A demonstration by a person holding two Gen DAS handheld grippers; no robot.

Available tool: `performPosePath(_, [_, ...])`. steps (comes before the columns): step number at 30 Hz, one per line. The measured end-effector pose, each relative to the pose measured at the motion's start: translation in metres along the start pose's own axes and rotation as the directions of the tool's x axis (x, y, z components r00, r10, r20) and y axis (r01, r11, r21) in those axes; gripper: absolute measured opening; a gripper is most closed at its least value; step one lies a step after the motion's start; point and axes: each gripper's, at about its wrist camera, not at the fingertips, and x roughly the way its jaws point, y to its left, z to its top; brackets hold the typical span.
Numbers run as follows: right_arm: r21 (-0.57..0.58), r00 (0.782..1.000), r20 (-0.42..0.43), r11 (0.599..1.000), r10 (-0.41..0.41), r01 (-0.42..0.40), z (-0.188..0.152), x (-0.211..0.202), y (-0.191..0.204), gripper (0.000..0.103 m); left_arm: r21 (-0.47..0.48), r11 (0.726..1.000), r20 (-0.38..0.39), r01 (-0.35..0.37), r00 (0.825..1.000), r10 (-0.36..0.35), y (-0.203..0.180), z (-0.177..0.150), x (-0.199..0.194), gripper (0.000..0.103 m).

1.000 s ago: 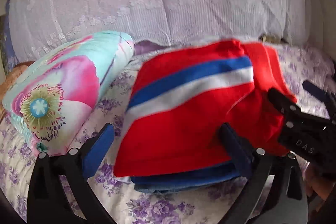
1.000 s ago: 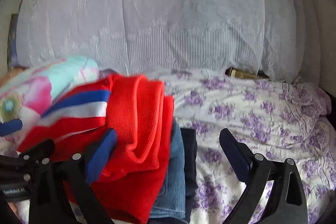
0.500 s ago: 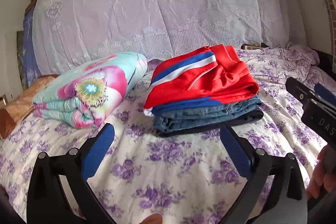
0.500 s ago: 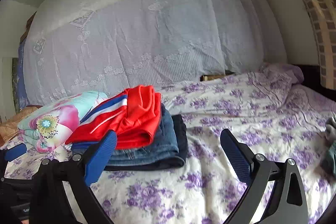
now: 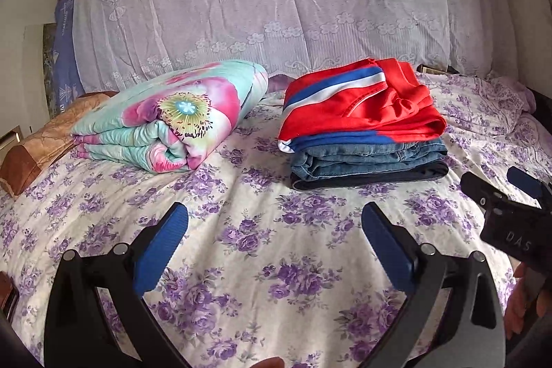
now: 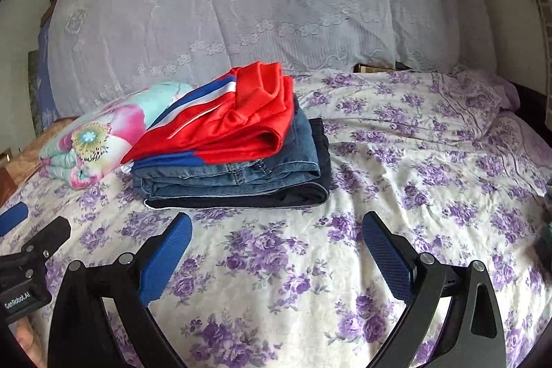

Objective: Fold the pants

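Red pants (image 5: 358, 106) sit folded atop jeans (image 5: 365, 157), so left gripper (image 5: 272, 230) & right gripper (image 6: 276, 230) hang wide, empty, w/ nothing to hold.

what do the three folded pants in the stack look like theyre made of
Red pants: likely a knit synthetic tracksuit fabric, with a slight sheen and blue and white stripes. Jeans: denim, matte faded blue with visible seam stitching. Dark pants: navy or black, matte and smooth; only the folded edge shows, so the fibre is unclear.
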Motion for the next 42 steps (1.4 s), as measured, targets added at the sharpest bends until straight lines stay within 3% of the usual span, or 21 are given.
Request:
performPosePath(5, [-0.064,1.000,0.019,0.998,-0.004,0.005,0.000,-0.004,0.014,0.099,-0.008,1.000,-0.007,0.012,1.000,-0.013,0.002,0.001,-0.001,0.098])
performPosePath(42, [-0.022,1.000,-0.005,1.000,0.003,-0.003,-0.002,0.002,0.006,0.099,0.035,0.999,0.005,0.028,1.000,-0.028,-0.012,-0.003,-0.006,0.098])
